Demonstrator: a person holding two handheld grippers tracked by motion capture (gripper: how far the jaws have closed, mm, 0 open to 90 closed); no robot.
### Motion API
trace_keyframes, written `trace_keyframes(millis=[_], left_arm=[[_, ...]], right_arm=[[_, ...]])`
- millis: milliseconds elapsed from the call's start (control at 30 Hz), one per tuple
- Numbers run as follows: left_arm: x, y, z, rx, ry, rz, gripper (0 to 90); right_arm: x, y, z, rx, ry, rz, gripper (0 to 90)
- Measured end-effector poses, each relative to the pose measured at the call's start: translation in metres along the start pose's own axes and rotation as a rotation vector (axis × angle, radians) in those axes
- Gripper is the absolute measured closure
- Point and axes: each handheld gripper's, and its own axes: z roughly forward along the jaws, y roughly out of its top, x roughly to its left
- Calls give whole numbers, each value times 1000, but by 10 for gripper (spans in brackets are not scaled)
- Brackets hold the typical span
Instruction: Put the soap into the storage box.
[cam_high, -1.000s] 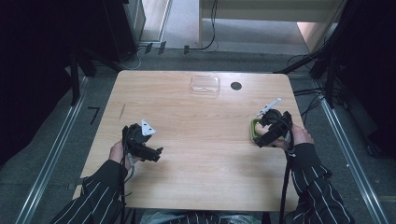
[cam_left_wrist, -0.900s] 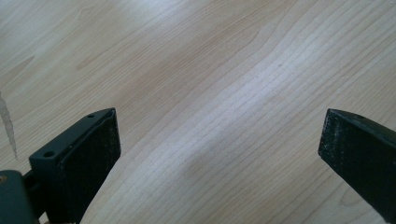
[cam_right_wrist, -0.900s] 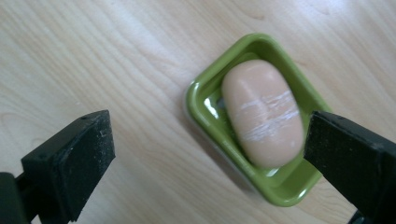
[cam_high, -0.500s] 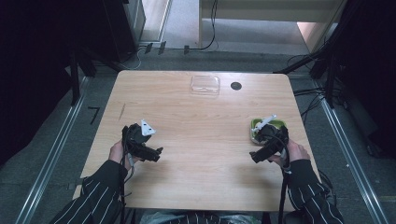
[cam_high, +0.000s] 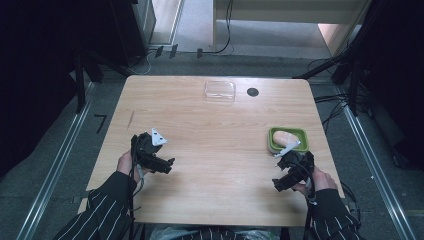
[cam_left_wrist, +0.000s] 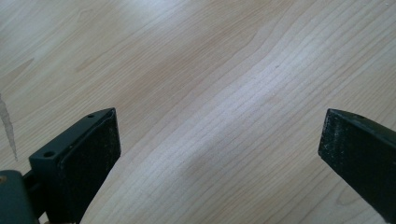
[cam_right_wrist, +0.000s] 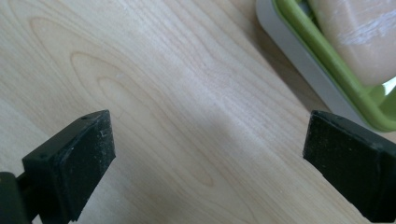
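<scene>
I am holding my right gripper (cam_right_wrist: 205, 163) wide open and empty, the green-rimmed rectangular plastic container (cam_right_wrist: 327, 70) sitting upper right; my left gripper (cam_left_wrist: 219, 158) is gaping empty too.

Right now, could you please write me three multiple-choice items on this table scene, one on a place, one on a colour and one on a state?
1. Where does the green-rimmed rectangular container with the pale beige block in it stand?
A. at the table's right side, just beyond the right gripper
B. at the far edge, beside the round black hole
C. between the left gripper's jaws

2. What colour is the small rectangular plastic box at the far edge of the light wooden table?
A. red
B. clear
C. black

3. How do the jaws of the left gripper stand?
A. shut on the block
B. shut on nothing
C. wide open over bare wood

Answers: 1 A, the high view shows it close ahead of that gripper. 2 B, the wood shows through it. 3 C, the left gripper view shows only wood between the two pads.
</scene>
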Motion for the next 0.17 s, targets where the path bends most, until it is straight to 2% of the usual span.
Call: trace_keyframes(millis=[100, 167], left_arm=[[0, 1, 0, 6, 1, 3, 0], [-1, 1, 1, 6, 0, 3, 0]], right_arm=[[-1, -1, 3, 15, 10, 8, 25], [-1, 0, 4, 26, 18, -11, 25]])
